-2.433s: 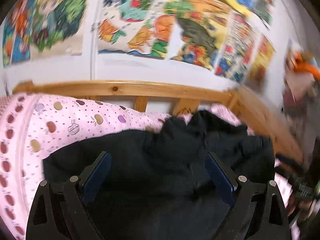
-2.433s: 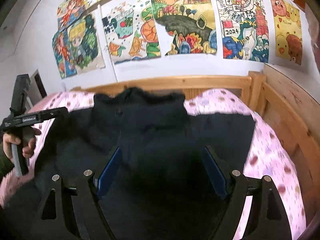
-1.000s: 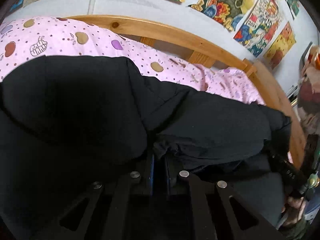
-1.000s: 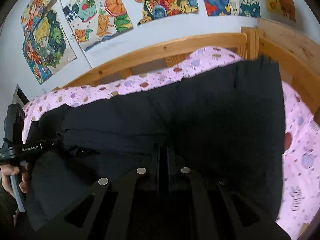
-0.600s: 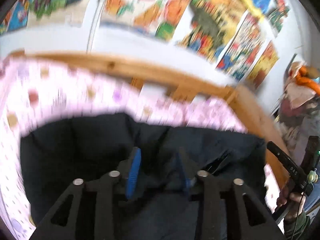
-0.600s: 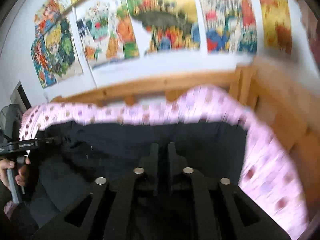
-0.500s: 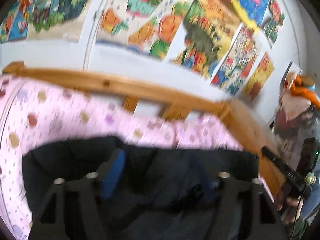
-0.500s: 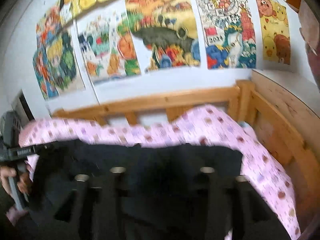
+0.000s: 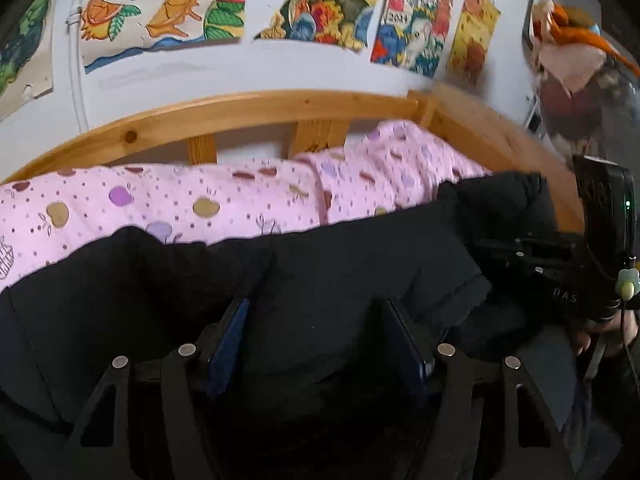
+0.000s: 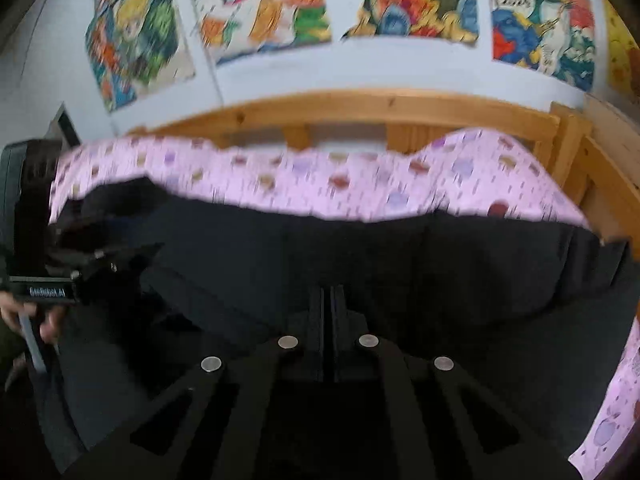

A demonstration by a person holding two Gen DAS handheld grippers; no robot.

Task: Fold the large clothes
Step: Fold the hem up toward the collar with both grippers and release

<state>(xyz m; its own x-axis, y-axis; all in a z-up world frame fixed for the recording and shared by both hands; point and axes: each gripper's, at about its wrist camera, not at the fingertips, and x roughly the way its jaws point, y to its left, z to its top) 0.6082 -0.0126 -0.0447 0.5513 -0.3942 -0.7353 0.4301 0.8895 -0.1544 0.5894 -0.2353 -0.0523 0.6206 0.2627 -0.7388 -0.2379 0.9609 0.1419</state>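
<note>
The left claw [image 9: 320, 340] gapes over the black garment [image 9: 340, 264]. The right claw [image 10: 329, 300] pinches that garment; "GenRobot.AI" marks the left claw's body.

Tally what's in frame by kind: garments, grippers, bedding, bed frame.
Garment: 1, black
Grippers: 2, left gripper open, right gripper shut
Sheet: 1, pink
Bed frame: 1, wood
Total: 5
</note>
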